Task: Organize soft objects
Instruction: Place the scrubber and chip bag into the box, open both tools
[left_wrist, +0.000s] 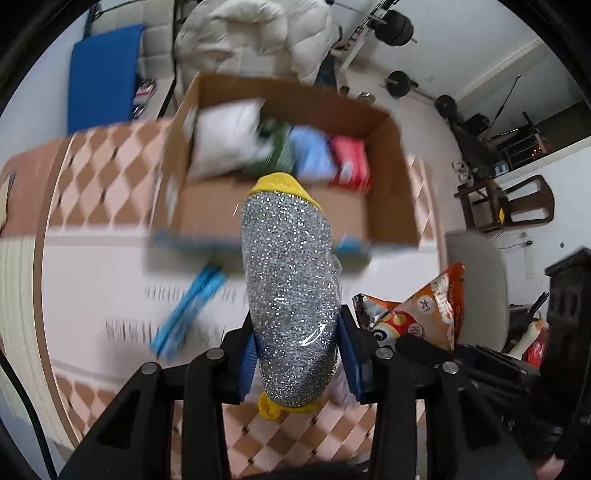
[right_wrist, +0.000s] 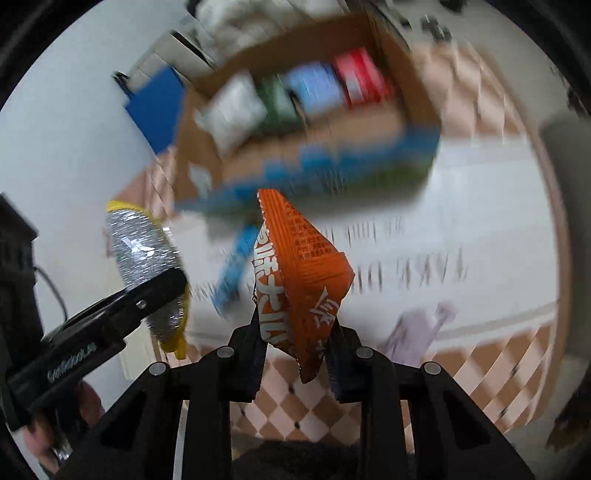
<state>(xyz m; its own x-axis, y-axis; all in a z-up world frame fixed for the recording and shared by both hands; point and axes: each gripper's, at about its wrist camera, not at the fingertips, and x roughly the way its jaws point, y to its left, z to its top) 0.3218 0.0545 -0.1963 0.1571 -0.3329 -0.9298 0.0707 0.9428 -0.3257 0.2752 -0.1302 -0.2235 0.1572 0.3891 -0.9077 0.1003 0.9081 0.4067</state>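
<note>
Fingers of the left gripper (left_wrist: 301, 360) pinch a glittery scrubber (left_wrist: 290, 291); right gripper (right_wrist: 295, 354) fingers pinch an orange snack bag (right_wrist: 299, 273).

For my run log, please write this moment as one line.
left claw: shut on silver sponge | right claw: shut on orange snack bag | cardboard box: ahead, partly filled

One cardboard box (left_wrist: 273, 218) holding four soft packs (left_wrist: 312, 153) (white, green, blue, red) — one silver scrubber (left_wrist: 291, 291), one orange snack bag (right_wrist: 303, 280).
</note>
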